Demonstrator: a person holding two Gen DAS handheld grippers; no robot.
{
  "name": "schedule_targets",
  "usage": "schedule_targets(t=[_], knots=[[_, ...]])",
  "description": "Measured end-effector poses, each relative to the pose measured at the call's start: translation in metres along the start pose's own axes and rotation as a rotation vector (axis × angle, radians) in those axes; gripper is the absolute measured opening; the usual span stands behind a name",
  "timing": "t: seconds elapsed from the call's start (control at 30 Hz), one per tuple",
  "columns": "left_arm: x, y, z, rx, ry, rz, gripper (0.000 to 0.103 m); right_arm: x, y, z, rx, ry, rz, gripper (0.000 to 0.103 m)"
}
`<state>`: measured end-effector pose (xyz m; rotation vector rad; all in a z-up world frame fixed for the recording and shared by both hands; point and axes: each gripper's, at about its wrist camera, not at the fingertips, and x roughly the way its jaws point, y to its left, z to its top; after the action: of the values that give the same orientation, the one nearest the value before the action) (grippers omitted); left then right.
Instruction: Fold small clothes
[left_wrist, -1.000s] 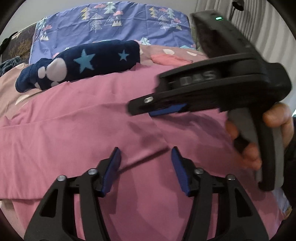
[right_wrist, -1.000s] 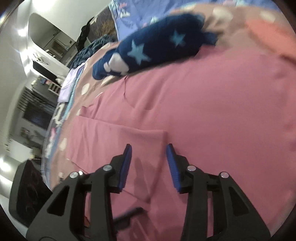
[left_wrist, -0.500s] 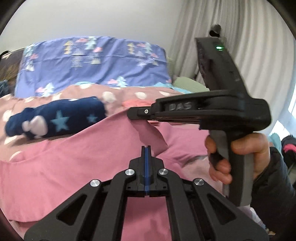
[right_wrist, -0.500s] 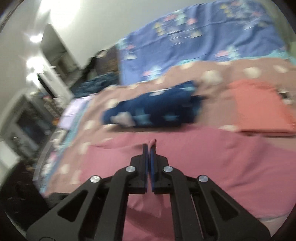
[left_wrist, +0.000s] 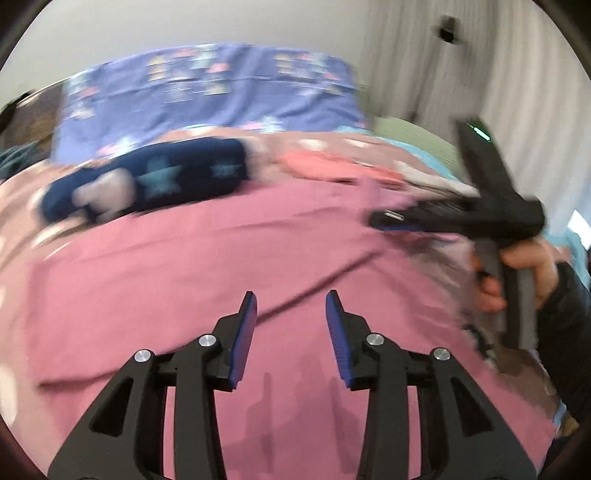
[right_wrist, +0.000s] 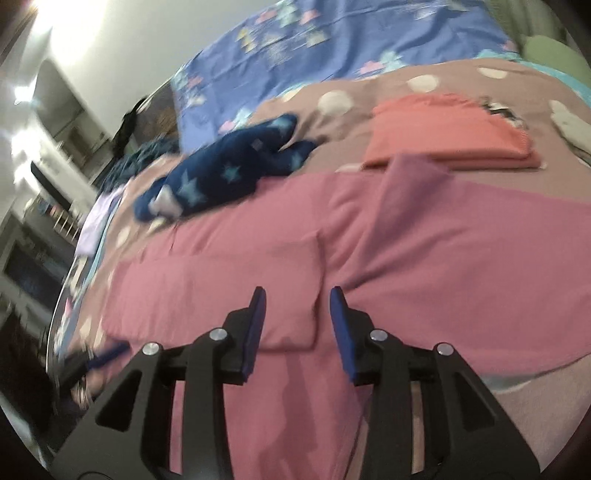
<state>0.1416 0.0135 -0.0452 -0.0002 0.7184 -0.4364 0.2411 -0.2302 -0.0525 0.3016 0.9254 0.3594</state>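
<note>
Pink garment (left_wrist: 184, 277): it is spread across the bed (right_wrist: 369, 96), directly under both grippers; a folded flap with a clear edge is seen in the right wrist view, and one corner is turned up near the far edge.
Left gripper (left_wrist: 291, 328): its jaws are held apart over the cloth, with nothing between them.
Right gripper (right_wrist: 297, 325): its jaws are likewise spread and empty, poised above the edge of the folded flap; in the left wrist view it is seen side-on and blurred.
Handling: the cloth is judged to be light, thin and limp; it is likely to sag and drag if lifted from one point only, and a single layer may slip out of a shallow pinch.
Where to take hold: two well-separated points along one hem or at two corners are judged best, so the edge is kept straight as it is carried over.
Nearby items: a navy star-patterned garment (right_wrist: 221, 177) lies beyond the pink one, and a folded coral garment (right_wrist: 447, 129) lies to its right.
</note>
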Motion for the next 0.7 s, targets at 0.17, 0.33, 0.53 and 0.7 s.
schedule_targets(t=[0.17,0.33,0.53,0.7], knots=[[-0.041,0.082,-0.026,-0.187,-0.005,0.287,0.052,0.024,0.006,-0.01,-0.018,0.042,-0.101,0.001],[-0.07,0.154,-0.054,-0.387,-0.002,0.381,0.052,-0.017,0.029,-0.014,-0.057,-0.109,-0.135,0.001],[-0.061,0.171,-0.067,-0.457,0.004,0.247,0.052,0.008,0.017,-0.031,-0.105,0.01,-0.273,0.017],[-0.047,0.174,-0.059,-0.435,0.015,0.238,0.006,-0.014,0.016,-0.047,-0.073,-0.064,-0.169,0.034]])
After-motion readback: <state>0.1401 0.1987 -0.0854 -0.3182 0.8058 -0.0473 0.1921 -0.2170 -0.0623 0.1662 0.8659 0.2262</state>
